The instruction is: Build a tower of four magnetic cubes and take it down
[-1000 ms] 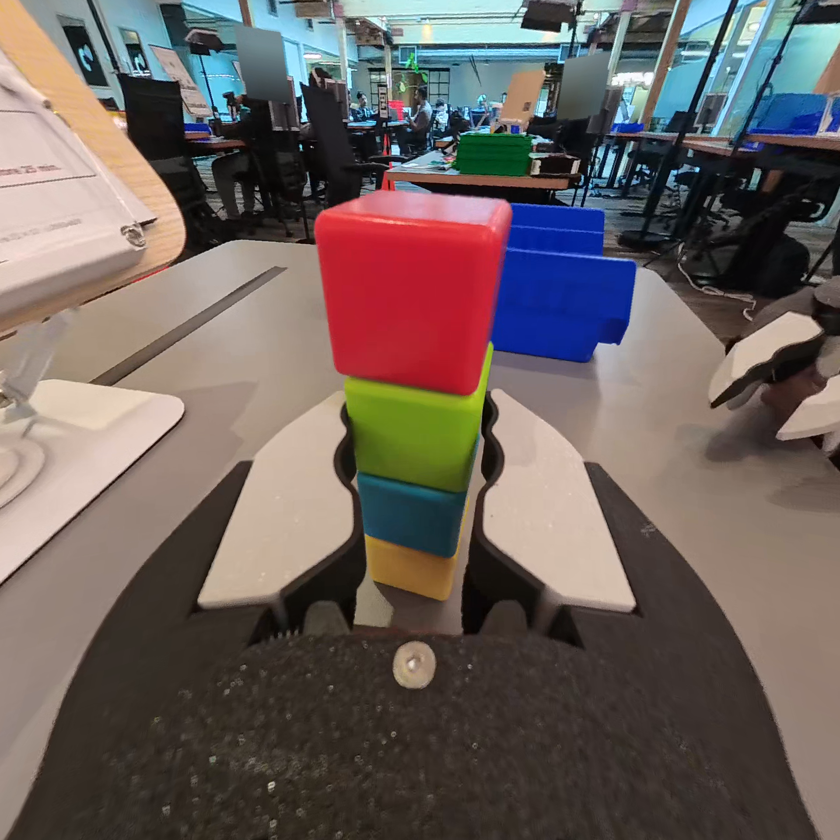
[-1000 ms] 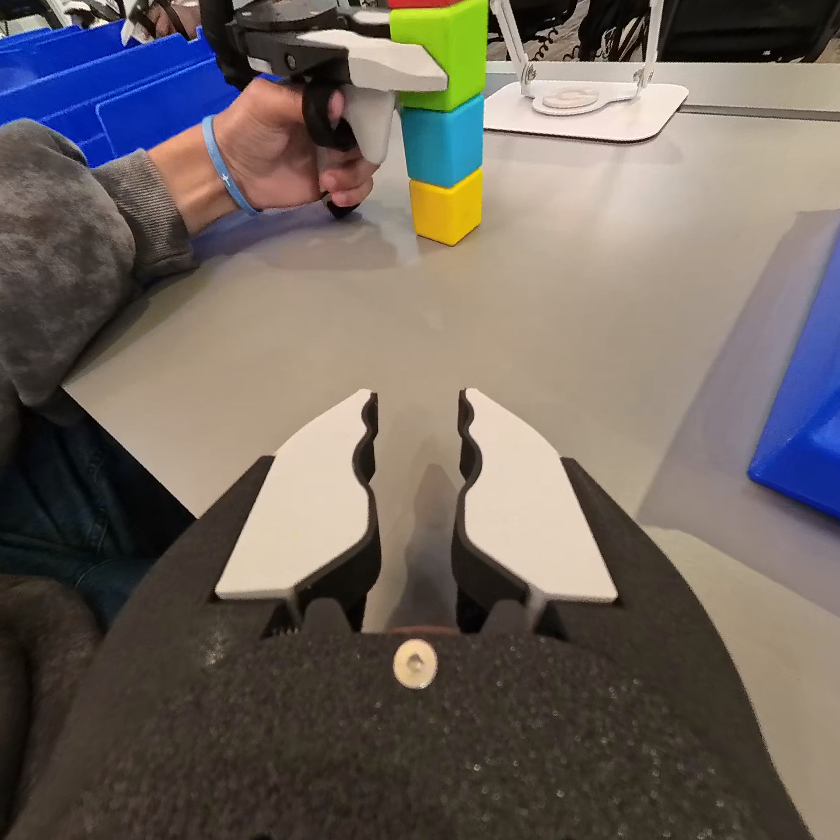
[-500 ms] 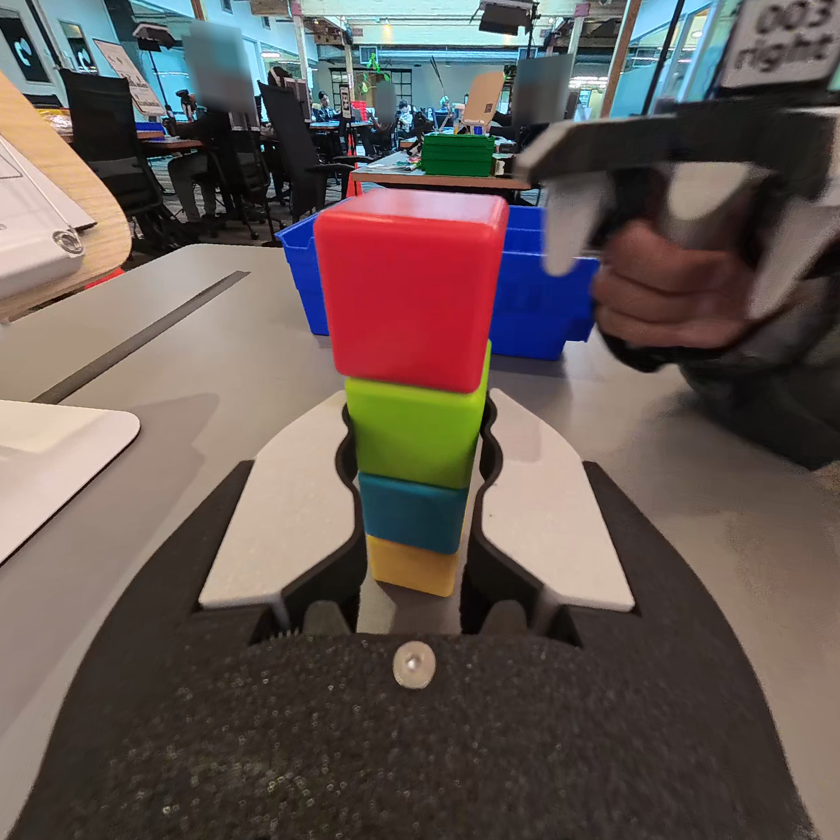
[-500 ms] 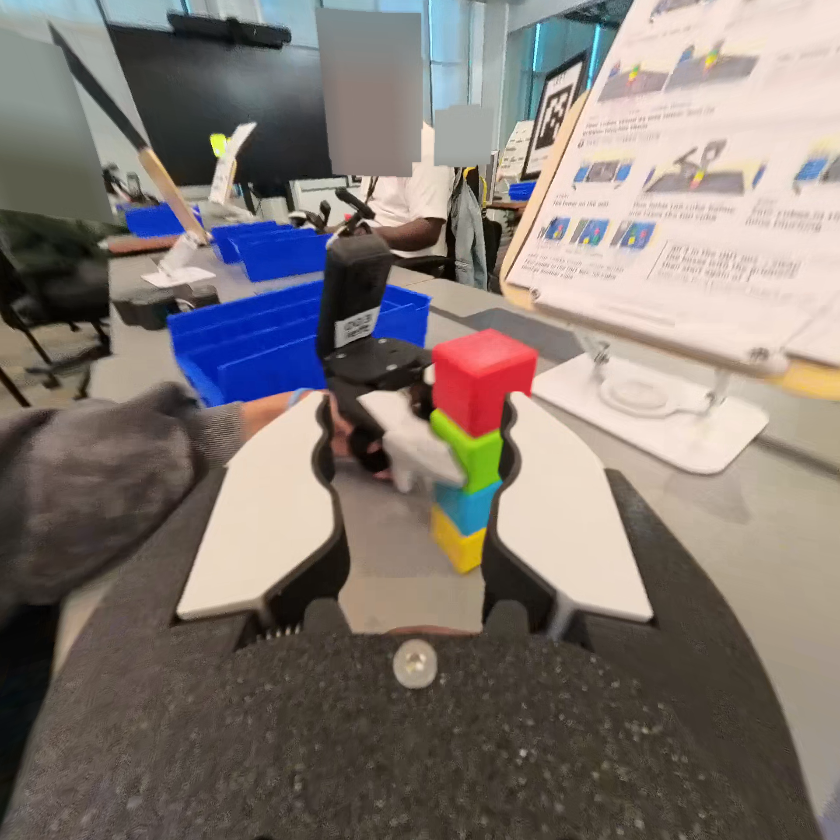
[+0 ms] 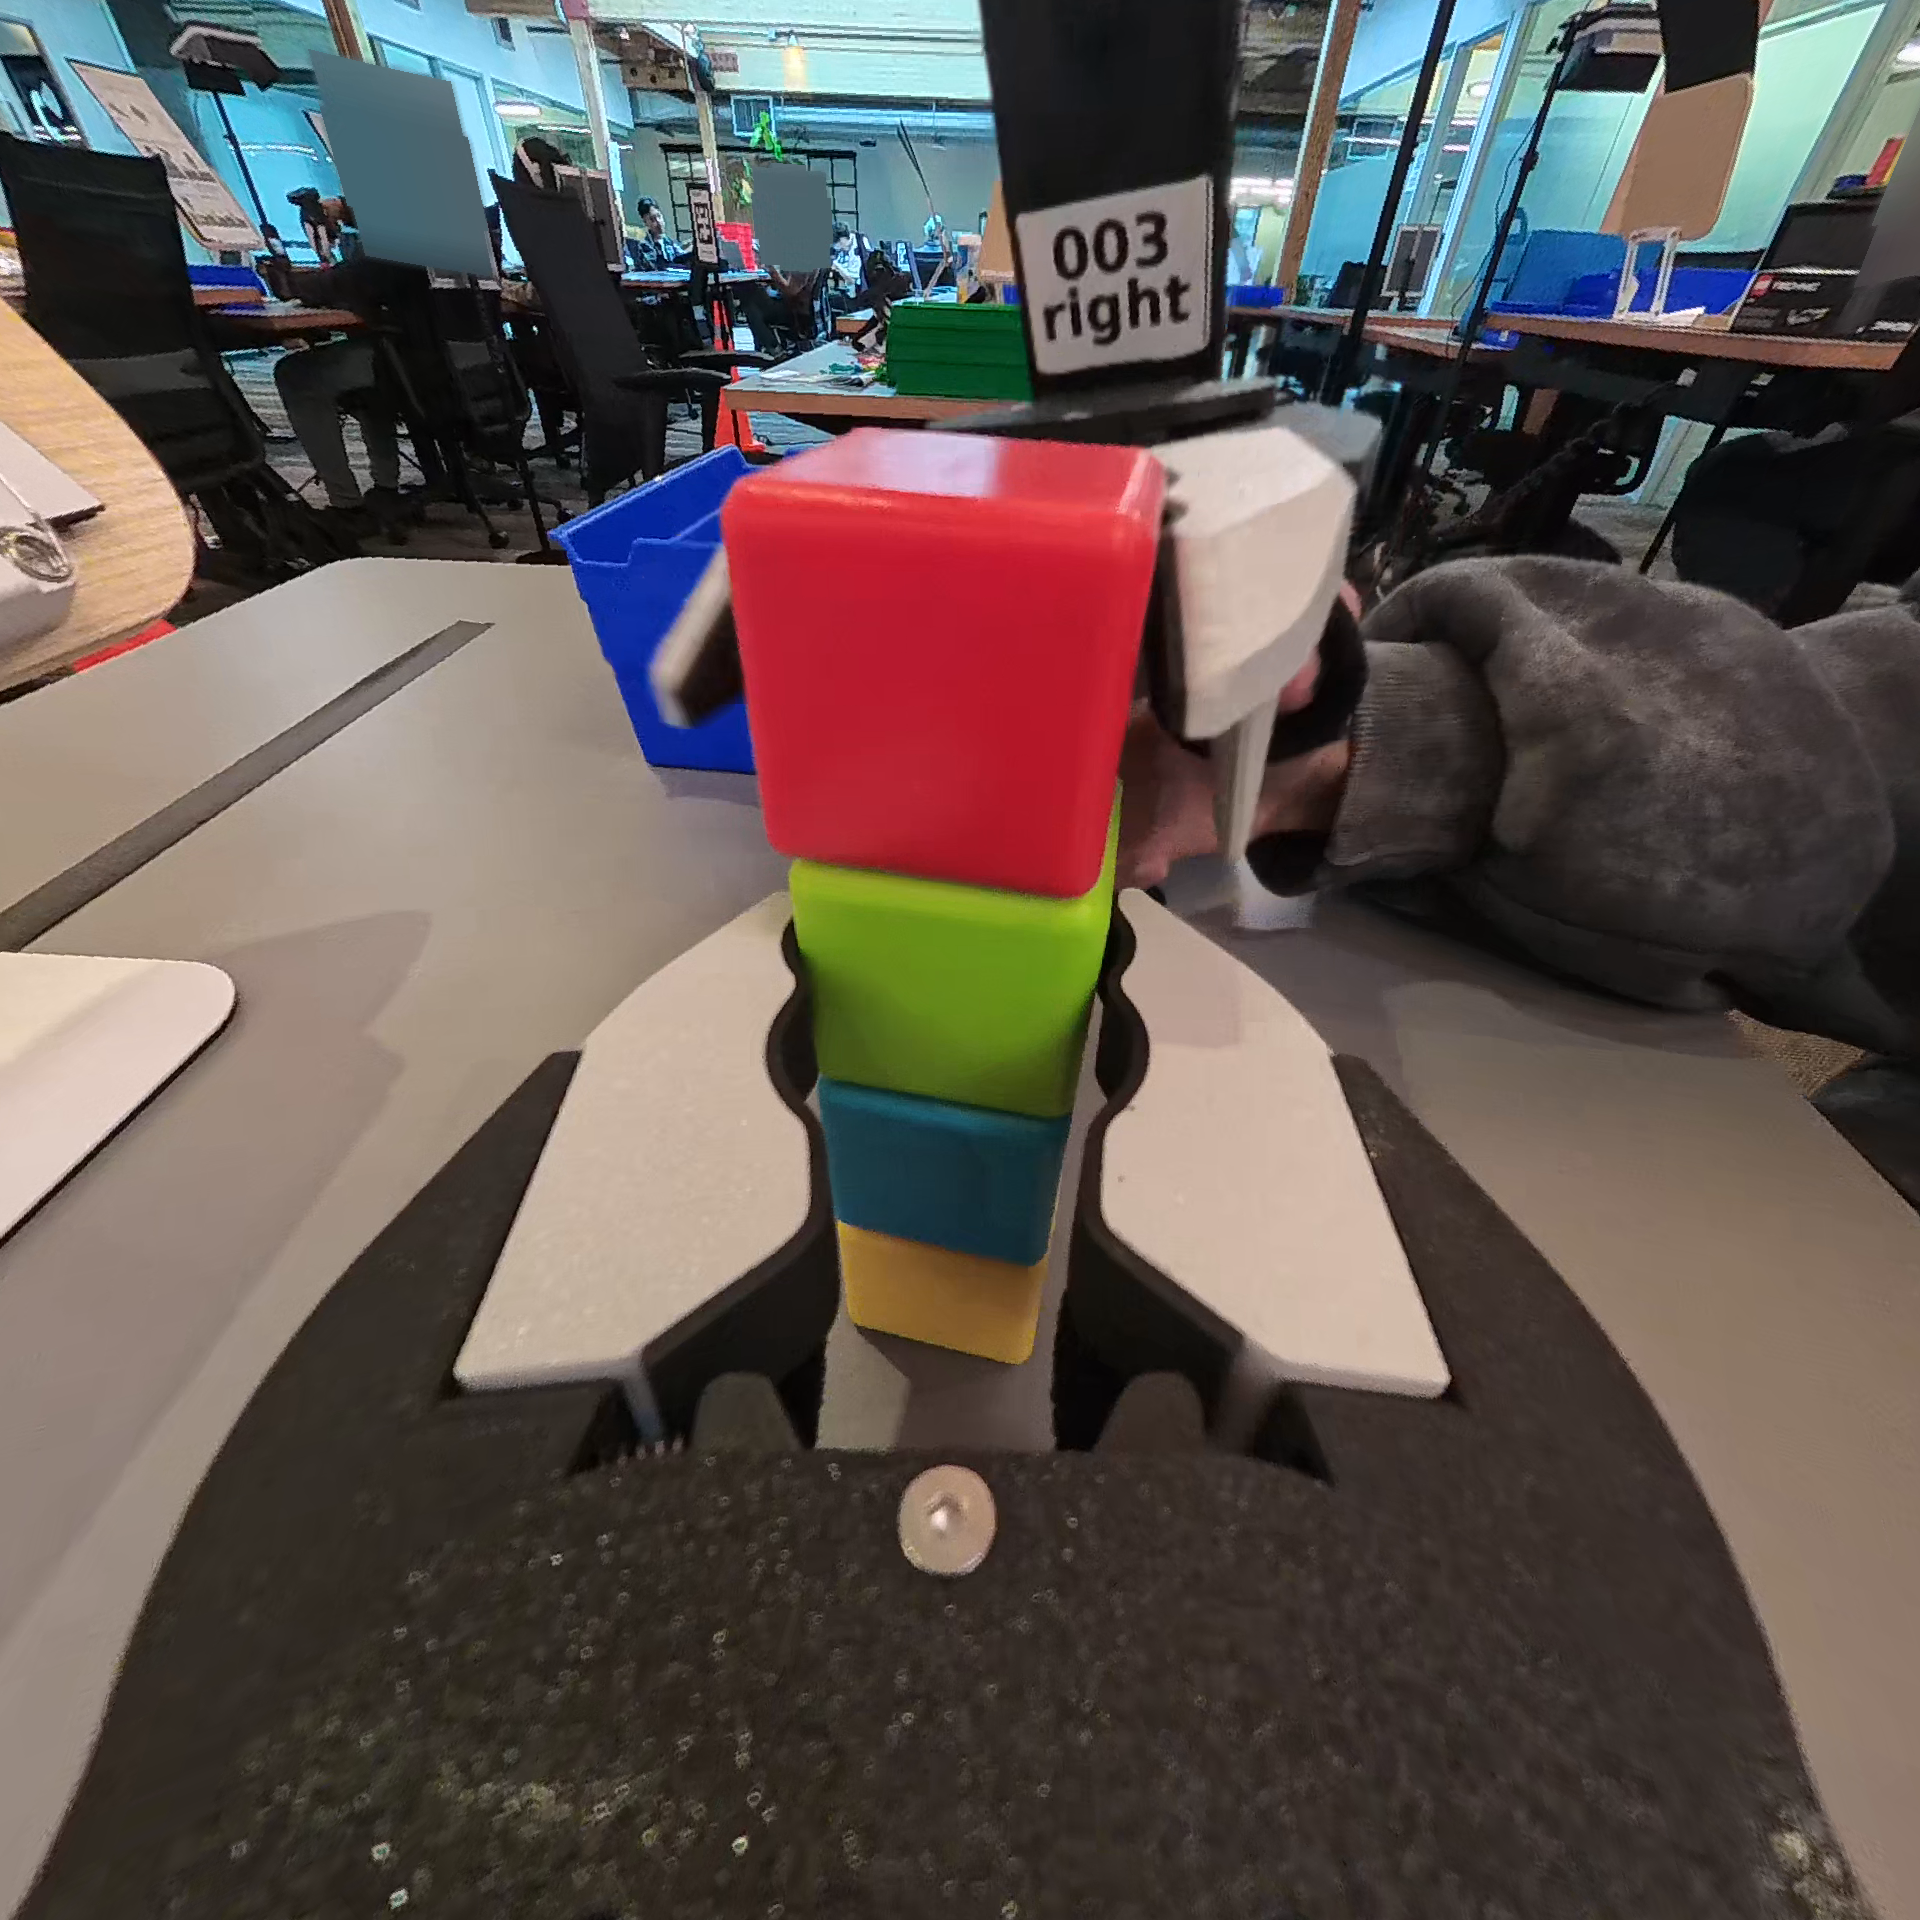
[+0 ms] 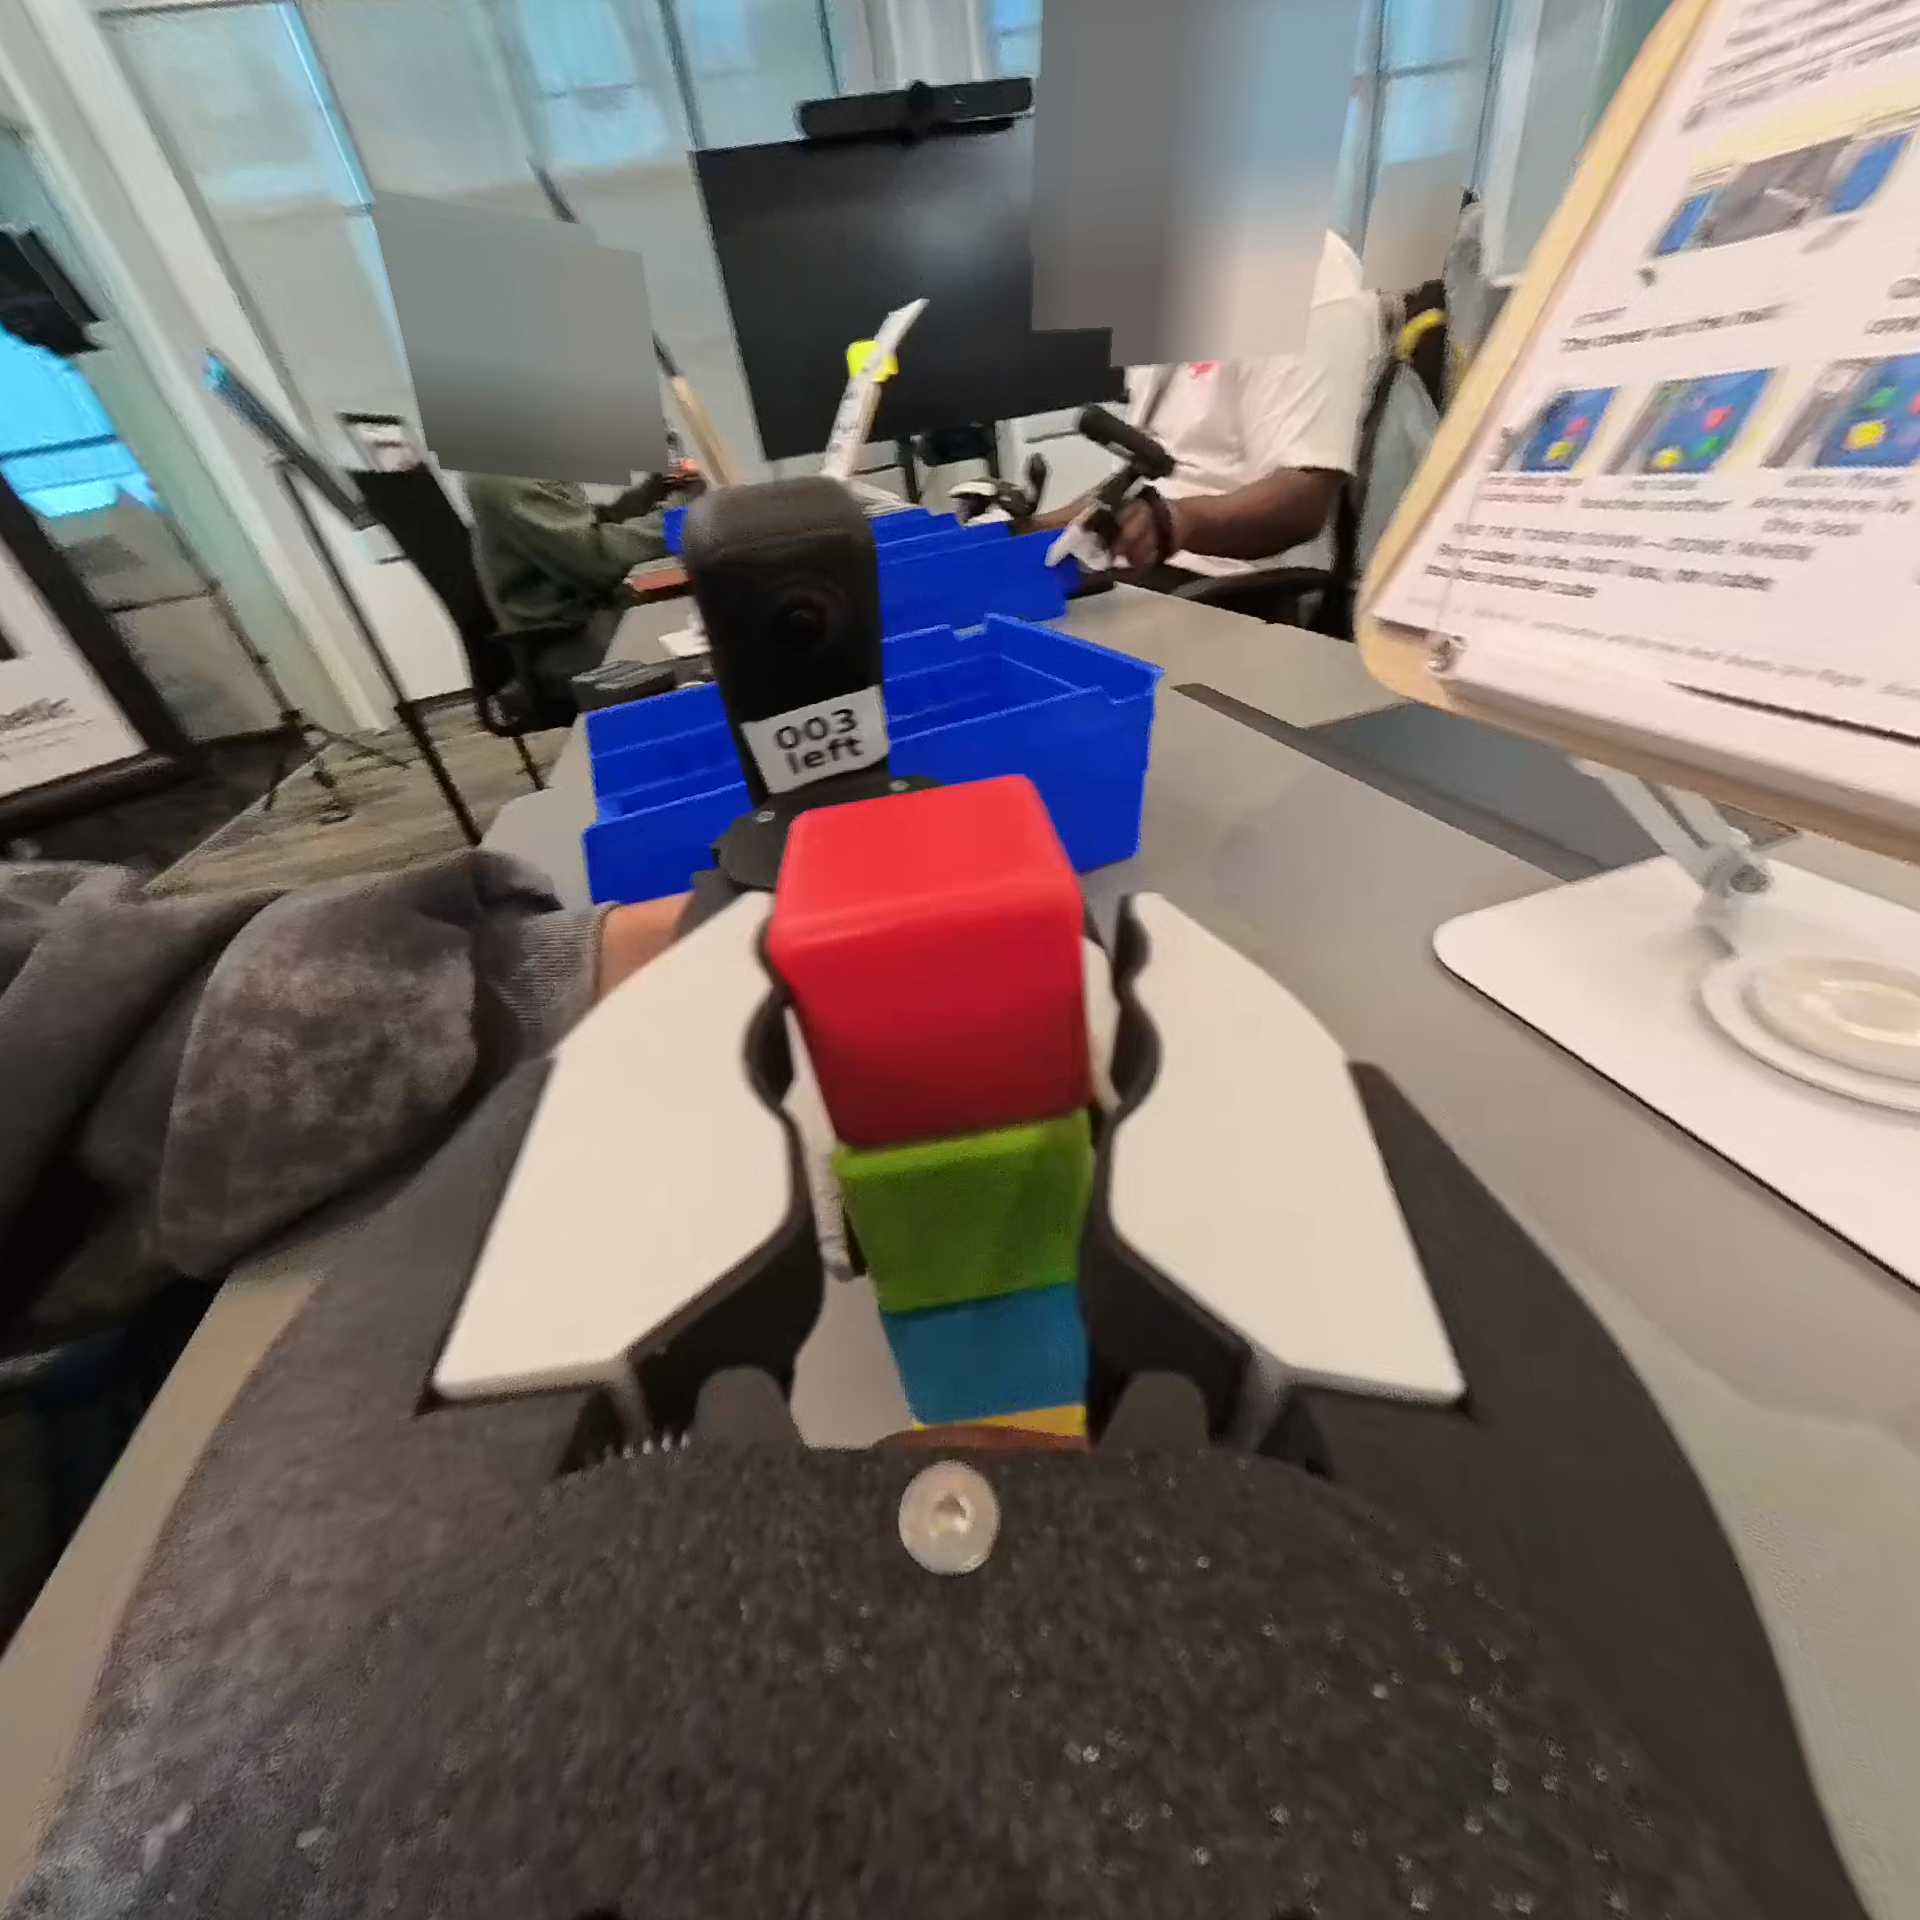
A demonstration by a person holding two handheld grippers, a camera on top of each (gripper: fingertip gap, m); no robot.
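Note:
A tower of four cubes stands on the grey table (image 5: 416,935): red cube (image 5: 935,665) on top, then green cube (image 5: 951,987), blue cube (image 5: 940,1174) and yellow cube (image 5: 940,1294). My left gripper (image 5: 954,925) is shut on the green cube. My right gripper (image 6: 945,925) comes from the opposite side. It is open, with one finger on each side of the red cube (image 6: 935,997) and a small gap on the right. In the right wrist view the green cube (image 6: 966,1216) and blue cube (image 6: 992,1351) show below; the yellow cube (image 6: 1039,1421) is mostly hidden.
A blue bin (image 5: 665,623) stands on the table behind the tower and also shows in the right wrist view (image 6: 987,727). A white stand base (image 6: 1662,997) carries a tilted instruction board (image 6: 1714,416) beside the tower. A grey sleeve (image 5: 1610,779) rests on the table.
My right gripper has swung up from low over the table and moved in around the red cube, jaws open. My left gripper has stayed shut on the green cube.

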